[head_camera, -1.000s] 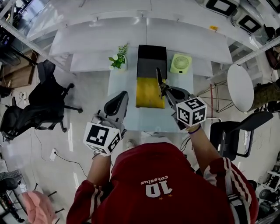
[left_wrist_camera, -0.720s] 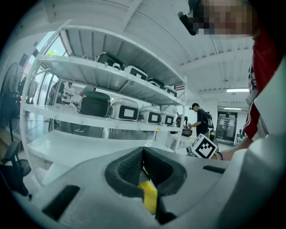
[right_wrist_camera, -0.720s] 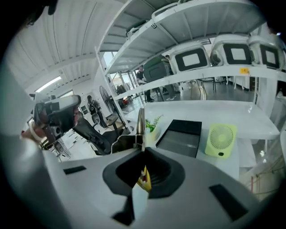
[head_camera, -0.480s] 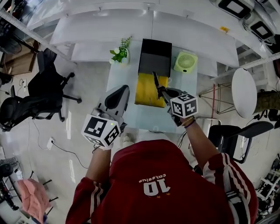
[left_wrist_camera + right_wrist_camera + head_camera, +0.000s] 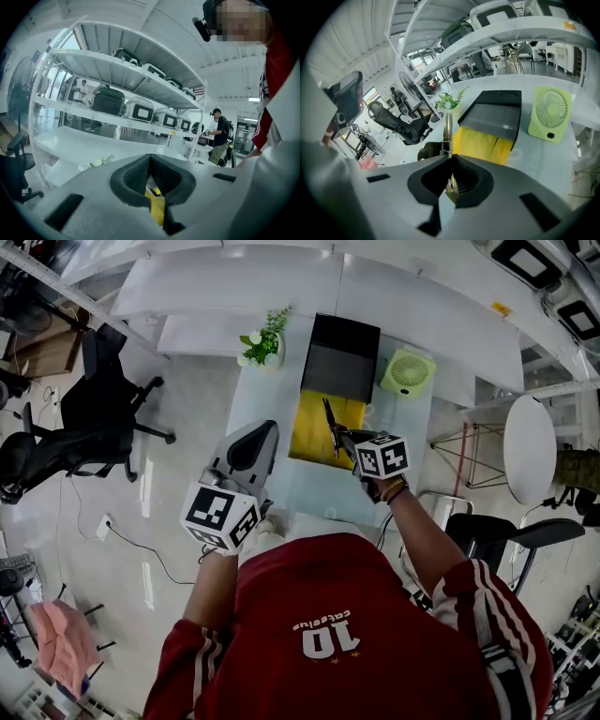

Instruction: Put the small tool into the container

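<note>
Between the right gripper's [image 5: 449,160] dark padded jaws a slim grey metal tool [image 5: 447,129] is pinched, the jaws pressed tight on its lower end with a yellowish bit showing just inside the grip. The tool's thin shaft stands straight up out of the closed tips. In the head view the right gripper [image 5: 345,439] is held over the table's middle, and the tool [image 5: 328,418] overlaps the yellow near half of the box-shaped container [image 5: 314,444], not yet lying in it. How high it hangs above the box cannot be told.

The container [image 5: 485,140] is yellow at its near end and dark grey at its far end, and it lies lengthwise on the pale glassy table [image 5: 319,491]. A small light-green desk fan [image 5: 407,372] stands just beside the dark end on the right. A little leafy plant in a white pot [image 5: 264,341] stands on the left.

The left gripper [image 5: 262,435] hovers at the table's near-left edge, well apart from the right one. In its own view its jaws [image 5: 150,159] are pressed together at the tips with nothing held; only a sliver of the yellow box shows through the loop behind them.

A black office chair [image 5: 94,418] stands on the floor off to the left.
</note>
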Demonstrator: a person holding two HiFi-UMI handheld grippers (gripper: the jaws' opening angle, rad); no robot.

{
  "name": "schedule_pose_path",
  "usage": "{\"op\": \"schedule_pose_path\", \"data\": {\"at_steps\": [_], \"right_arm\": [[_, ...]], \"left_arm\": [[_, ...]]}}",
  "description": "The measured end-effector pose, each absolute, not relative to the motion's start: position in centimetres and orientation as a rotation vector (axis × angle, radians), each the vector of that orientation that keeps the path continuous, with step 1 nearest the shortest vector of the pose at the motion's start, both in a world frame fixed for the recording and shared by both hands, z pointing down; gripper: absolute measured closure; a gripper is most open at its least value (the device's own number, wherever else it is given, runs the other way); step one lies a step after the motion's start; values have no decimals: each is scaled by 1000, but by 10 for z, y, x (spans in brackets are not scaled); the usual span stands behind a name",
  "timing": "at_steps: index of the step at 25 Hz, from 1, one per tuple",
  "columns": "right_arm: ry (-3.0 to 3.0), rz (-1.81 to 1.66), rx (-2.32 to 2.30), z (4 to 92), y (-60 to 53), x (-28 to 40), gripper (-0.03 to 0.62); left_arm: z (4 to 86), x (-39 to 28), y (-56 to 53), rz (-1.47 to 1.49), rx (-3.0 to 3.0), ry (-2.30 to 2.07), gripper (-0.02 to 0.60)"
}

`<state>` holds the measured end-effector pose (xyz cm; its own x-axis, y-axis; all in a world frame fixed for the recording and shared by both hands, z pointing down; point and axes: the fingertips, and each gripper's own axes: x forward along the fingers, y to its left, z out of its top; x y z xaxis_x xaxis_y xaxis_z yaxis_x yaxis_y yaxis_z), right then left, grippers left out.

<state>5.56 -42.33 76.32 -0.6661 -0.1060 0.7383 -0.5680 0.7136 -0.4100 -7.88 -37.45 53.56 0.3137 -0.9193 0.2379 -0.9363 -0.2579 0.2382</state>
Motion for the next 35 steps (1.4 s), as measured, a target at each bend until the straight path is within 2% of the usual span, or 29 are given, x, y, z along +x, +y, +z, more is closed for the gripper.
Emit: {"op": "schedule_pose_path", "data": {"at_steps": [15,35], "right_arm": [[-2128,824,440,827,-426,42,586],[-2146,788,422,855,-444,22,572]], "left_arm": [[558,-91,-372,167,2160,-1719,581],[581,-102,-370,217,2071,-1732,582]]}}
